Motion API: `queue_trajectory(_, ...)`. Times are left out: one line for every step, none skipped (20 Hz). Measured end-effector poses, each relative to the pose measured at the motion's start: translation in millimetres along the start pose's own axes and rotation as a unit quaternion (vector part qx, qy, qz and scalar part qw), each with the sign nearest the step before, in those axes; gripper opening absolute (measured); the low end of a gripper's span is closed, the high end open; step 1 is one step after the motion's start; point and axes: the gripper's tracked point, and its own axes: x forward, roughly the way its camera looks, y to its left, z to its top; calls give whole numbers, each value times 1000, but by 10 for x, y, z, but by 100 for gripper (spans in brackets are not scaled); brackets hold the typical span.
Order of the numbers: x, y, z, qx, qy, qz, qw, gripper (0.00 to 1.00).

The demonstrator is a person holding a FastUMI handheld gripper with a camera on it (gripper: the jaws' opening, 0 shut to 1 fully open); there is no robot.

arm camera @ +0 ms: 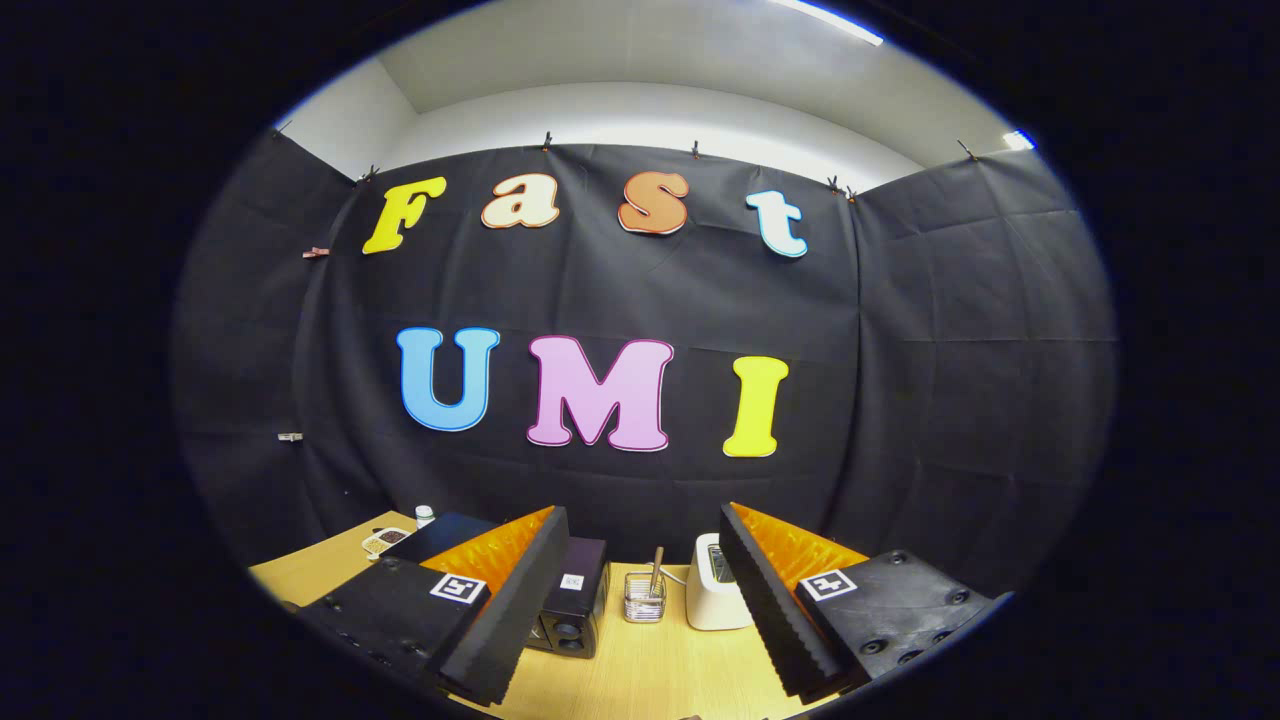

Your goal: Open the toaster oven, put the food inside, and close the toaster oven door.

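Note:
My gripper (642,520) is open, held high above a wooden table (640,670), with nothing between its fingers. Beyond the left finger (510,610) stands a small black appliance (572,605) with round knobs on its front, partly hidden by that finger; I cannot tell how its door stands. Further left, at the table's back, a small white dish (385,541) holds something dark that may be the food. All of these lie well beyond the fingertips.
A clear glass holder (645,598) with a stick in it stands between the black appliance and a white toaster (712,596), which the right finger partly covers. A small white-capped bottle (425,516) and a dark flat object (445,535) sit near the dish. Black cloth walls close the booth.

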Motion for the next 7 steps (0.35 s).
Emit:
queue_trajectory(3, -7, -4, 1, 2, 0, 1000, 98)
queue_trajectory(1, -12, -5, 2, 2, 0, 1000, 98)
queue_trajectory(-2, -20, -2, 2, 3, -2, 1000, 98)
queue_trajectory(-1, -40, -12, 2, 4, -4, 1000, 98)
queue_trajectory(9, -41, -15, 2, 6, -4, 1000, 98)
queue_trajectory(5, -44, -24, 3, 6, -5, 1000, 98)
queue_trajectory(10, -46, -40, 4, 8, -6, 1000, 98)
